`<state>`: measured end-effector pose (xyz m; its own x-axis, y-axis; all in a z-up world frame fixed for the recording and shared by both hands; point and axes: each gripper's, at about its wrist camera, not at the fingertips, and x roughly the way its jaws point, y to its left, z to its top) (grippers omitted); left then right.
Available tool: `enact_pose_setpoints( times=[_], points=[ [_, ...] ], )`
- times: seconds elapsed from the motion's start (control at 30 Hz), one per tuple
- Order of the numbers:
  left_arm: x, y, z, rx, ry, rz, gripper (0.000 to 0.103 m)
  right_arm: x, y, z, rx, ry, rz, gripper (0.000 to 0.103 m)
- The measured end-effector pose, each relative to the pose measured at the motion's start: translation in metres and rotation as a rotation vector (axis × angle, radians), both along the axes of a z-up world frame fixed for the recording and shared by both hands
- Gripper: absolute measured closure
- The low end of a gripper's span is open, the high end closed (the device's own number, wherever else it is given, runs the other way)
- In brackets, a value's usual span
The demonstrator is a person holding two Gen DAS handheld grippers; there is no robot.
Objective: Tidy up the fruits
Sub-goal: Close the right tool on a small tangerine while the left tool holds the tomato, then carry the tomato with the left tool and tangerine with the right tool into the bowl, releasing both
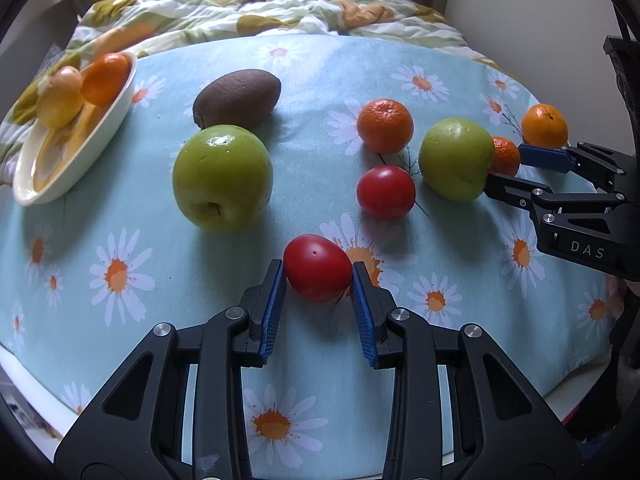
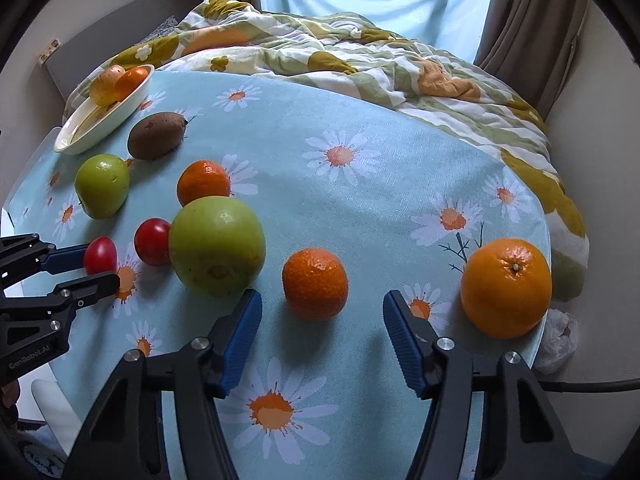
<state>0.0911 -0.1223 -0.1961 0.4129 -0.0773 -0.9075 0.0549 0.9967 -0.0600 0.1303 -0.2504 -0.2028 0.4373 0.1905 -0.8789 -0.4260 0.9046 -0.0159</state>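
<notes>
Left gripper [image 1: 318,276] was clamped on a red tomato [image 1: 317,267] on the tablecloth [image 1: 304,80]; right gripper [image 2: 322,310] stood open around a small orange [image 2: 315,283], pads clear.

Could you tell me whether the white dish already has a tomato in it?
No, the white dish holds only a yellowish fruit and an orange fruit; both tomatoes lie on the cloth.

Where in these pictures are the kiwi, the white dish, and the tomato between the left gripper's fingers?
kiwi [image 1: 237,98]: left wrist view, middle of its brown skin.
white dish [image 1: 116,114]: left wrist view, its outer side wall.
tomato [image 1: 317,267]: left wrist view, centre of its red top.
</notes>
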Motion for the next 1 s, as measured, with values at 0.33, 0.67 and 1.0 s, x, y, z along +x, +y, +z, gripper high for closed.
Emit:
enact_pose_setpoints(
  times=[0.33,0.67,1.0],
  points=[
    [-0.003,0.006,0.004,-0.003,-0.001,0.023,0.064,0.006,0.006,-0.006,-0.009,0.007,0.053,0.072],
    [-0.006,0.011,0.015,-0.014,-0.018,0.026,0.064,0.003,0.002,0.005,0.024,0.004,0.018,0.073],
    [-0.013,0.02,0.046,-0.016,-0.079,0.039,0.064,-0.005,0.002,0.033,0.059,-0.026,-0.018,0.073]
  ],
)
